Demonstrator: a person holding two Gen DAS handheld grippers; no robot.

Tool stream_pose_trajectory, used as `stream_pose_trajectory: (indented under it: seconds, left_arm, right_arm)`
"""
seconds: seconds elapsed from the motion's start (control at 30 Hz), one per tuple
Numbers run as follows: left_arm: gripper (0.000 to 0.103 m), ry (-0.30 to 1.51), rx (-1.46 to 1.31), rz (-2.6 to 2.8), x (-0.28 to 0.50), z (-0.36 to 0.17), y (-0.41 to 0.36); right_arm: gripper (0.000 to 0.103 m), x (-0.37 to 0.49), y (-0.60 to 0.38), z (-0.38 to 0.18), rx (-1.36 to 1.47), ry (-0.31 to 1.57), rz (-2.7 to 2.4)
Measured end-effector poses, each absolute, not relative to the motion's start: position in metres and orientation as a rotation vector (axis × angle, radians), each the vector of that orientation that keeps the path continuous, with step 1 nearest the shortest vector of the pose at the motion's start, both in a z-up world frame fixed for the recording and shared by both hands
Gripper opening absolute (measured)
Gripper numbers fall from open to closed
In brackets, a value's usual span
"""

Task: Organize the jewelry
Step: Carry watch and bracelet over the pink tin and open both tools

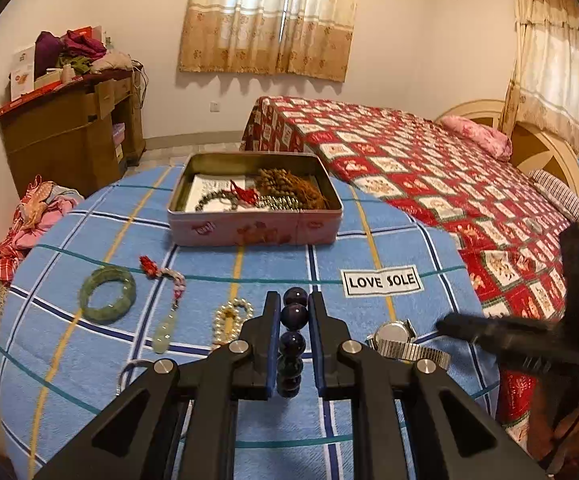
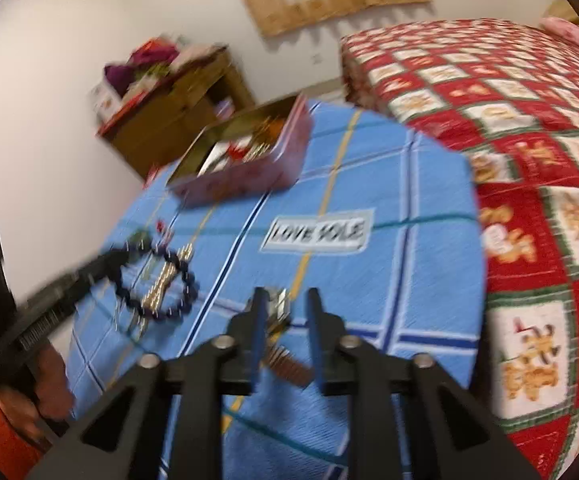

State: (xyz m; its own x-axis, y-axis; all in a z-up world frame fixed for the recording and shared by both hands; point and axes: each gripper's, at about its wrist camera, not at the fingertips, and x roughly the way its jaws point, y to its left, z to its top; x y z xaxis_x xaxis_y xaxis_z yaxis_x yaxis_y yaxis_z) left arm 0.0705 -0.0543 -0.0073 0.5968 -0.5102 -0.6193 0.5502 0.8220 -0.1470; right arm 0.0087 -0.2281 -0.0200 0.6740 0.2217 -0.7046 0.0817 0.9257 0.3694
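My left gripper (image 1: pixel 294 299) is shut on a bracelet of dark purple beads (image 1: pixel 292 343), which hangs above the blue checked cloth (image 1: pixel 369 248). In the right wrist view the bracelet (image 2: pixel 187 280) dangles as a loop from that gripper (image 2: pixel 123 258). My right gripper (image 2: pixel 287 297) stands open low over a silver wristwatch (image 2: pixel 279 306) that lies between its fingers, close to the left one. The watch (image 1: pixel 397 336) also shows at the cloth's right. A pink tin (image 1: pixel 255 229) at the back holds several bead strings.
On the cloth lie a green jade bangle (image 1: pixel 107 294), a pale pendant on a red-tasselled cord (image 1: pixel 165 330), a pearl bracelet (image 1: pixel 229 320) and a thin metal ring (image 1: pixel 127 372). A bed with a red quilt (image 1: pixel 429 160) borders the right side. The cloth's edge drops off at the left.
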Motion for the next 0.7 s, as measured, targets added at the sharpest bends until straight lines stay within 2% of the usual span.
stream_pose_trajectory:
  seconds: [0.07, 0.27, 0.33, 0.37, 0.53, 0.57, 0.63, 0.7]
  left_arm:
    - [0.013, 0.694, 0.039, -0.613, 0.071, -0.002, -0.050]
    - [0.013, 0.664, 0.021, -0.608, 0.072, 0.012, -0.044]
    - [0.013, 0.661, 0.018, -0.604, 0.074, 0.015, -0.043]
    - [0.013, 0.657, 0.016, -0.603, 0.075, 0.016, -0.041]
    - [0.013, 0.639, 0.002, -0.607, 0.083, 0.022, -0.037]
    - [0.013, 0.634, 0.005, -0.606, 0.086, 0.024, -0.037]
    - [0.013, 0.620, 0.011, -0.605, 0.092, 0.028, -0.039]
    - [0.013, 0.599, 0.014, -0.606, 0.100, 0.035, -0.042]
  right_arm:
    - [0.068, 0.013, -0.219, -0.026, 0.352, 0.845, 0.083]
    - [0.068, 0.039, -0.197, -0.044, 0.228, 0.876, 0.072]
    - [0.059, 0.045, -0.189, -0.046, 0.140, 0.883, 0.035]
    - [0.043, 0.046, -0.185, -0.046, 0.096, 0.895, 0.022]
    - [0.038, 0.041, -0.196, -0.041, 0.148, 0.904, 0.023]
    - [0.034, 0.040, -0.199, -0.038, 0.164, 0.891, 0.021]
    - [0.016, 0.041, -0.208, -0.025, 0.230, 0.851, 0.034]
    - [0.016, 0.046, -0.214, -0.012, 0.261, 0.815, 0.044]
